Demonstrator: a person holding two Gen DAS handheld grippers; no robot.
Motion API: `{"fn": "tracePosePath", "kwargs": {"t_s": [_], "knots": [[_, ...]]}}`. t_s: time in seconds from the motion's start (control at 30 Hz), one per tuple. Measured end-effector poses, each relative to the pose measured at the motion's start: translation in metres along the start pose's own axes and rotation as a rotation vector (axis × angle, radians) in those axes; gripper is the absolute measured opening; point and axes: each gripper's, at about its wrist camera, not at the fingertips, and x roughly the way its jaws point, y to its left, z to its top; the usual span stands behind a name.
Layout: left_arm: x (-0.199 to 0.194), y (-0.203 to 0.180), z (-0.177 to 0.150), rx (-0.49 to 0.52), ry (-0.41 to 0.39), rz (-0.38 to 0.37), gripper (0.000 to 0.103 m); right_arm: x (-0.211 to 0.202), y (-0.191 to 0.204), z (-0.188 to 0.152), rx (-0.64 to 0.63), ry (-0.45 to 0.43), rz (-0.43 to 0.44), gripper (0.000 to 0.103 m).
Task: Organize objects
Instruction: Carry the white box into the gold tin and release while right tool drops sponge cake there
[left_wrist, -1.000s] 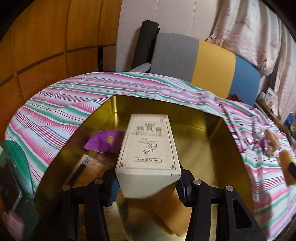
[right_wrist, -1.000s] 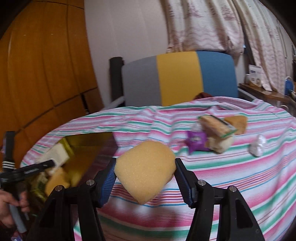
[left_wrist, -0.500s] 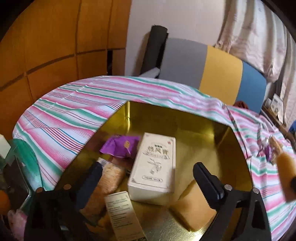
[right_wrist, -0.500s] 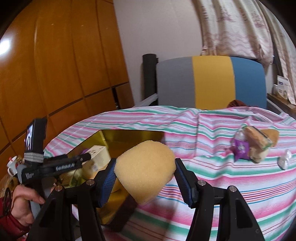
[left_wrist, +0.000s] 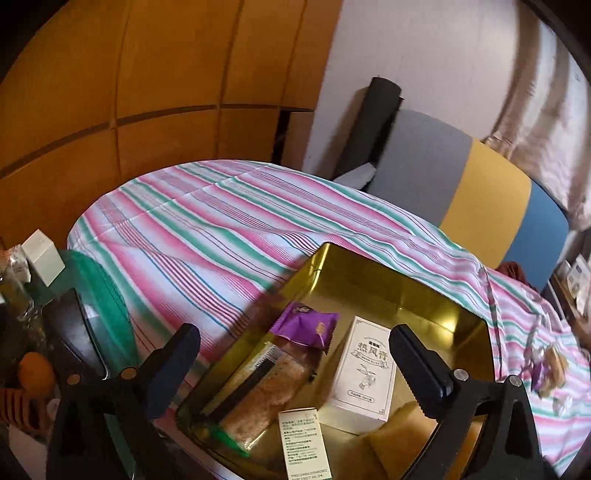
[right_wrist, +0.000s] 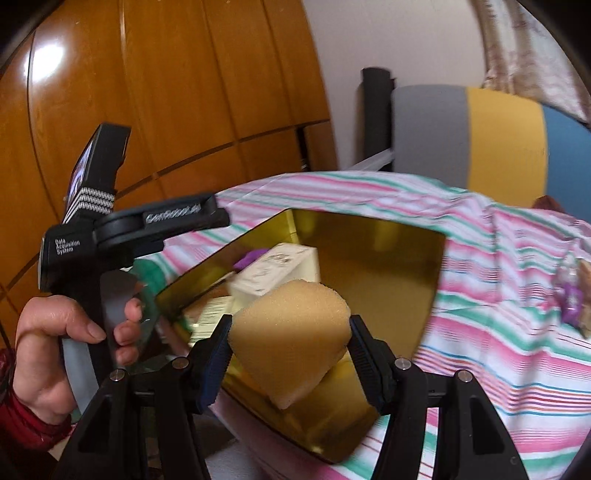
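Observation:
A gold tin sits on the striped tablecloth. Flat inside it lie a white box, a purple packet, a long snack bar, a small printed carton and a yellow sponge. My left gripper hovers above the tin's near-left corner, open and with nothing in it. My right gripper is shut on another yellow sponge, held over the near edge of the tin. The white box shows behind it.
A hand holds the left gripper's handle at the tin's left. Loose snacks lie on the cloth to the right. A grey, yellow and blue chair back stands behind the table. Clutter crowds the left edge.
My left gripper opened, let go of the white box into the tin, and drew back and up. My right gripper carried its sponge leftward from the cloth to over the tin.

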Motion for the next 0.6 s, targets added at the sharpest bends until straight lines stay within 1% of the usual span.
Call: {"fn": "tracePosePath", "kwargs": {"t_s": [0.1, 0.17, 0.23, 0.33, 0.4, 0.43, 0.47, 0.53, 0.6], "knots": [[-0.003, 0.004, 0.002, -0.013, -0.011, 0.004, 0.103, 0.017, 0.011, 0.003, -0.011, 0.046, 0.043, 0.062], [-0.005, 0.006, 0.004, -0.013, -0.016, 0.009, 0.103, 0.025, 0.017, 0.003, -0.002, 0.072, 0.093, 0.062], [-0.005, 0.008, 0.005, -0.021, -0.019, 0.015, 0.103, 0.035, 0.019, 0.004, 0.031, 0.11, 0.166, 0.062], [-0.007, 0.011, 0.006, -0.036, -0.023, 0.008, 0.103, 0.055, 0.016, 0.005, 0.081, 0.181, 0.209, 0.062], [-0.008, 0.01, 0.006, -0.034, -0.024, 0.006, 0.103, 0.067, 0.008, 0.005, 0.139, 0.225, 0.22, 0.063], [-0.009, 0.009, 0.006, -0.03, -0.026, 0.007, 0.103, 0.076, 0.001, 0.005, 0.185, 0.254, 0.216, 0.063], [-0.01, 0.009, 0.006, -0.027, -0.029, 0.007, 0.103, 0.079, -0.002, 0.005, 0.204, 0.261, 0.201, 0.065], [-0.011, 0.008, 0.006, -0.026, -0.031, 0.002, 0.103, 0.084, -0.013, 0.006, 0.239, 0.249, 0.151, 0.067], [-0.011, 0.006, 0.007, -0.026, -0.027, -0.002, 0.103, 0.082, -0.018, 0.006, 0.264, 0.224, 0.131, 0.07]]}}
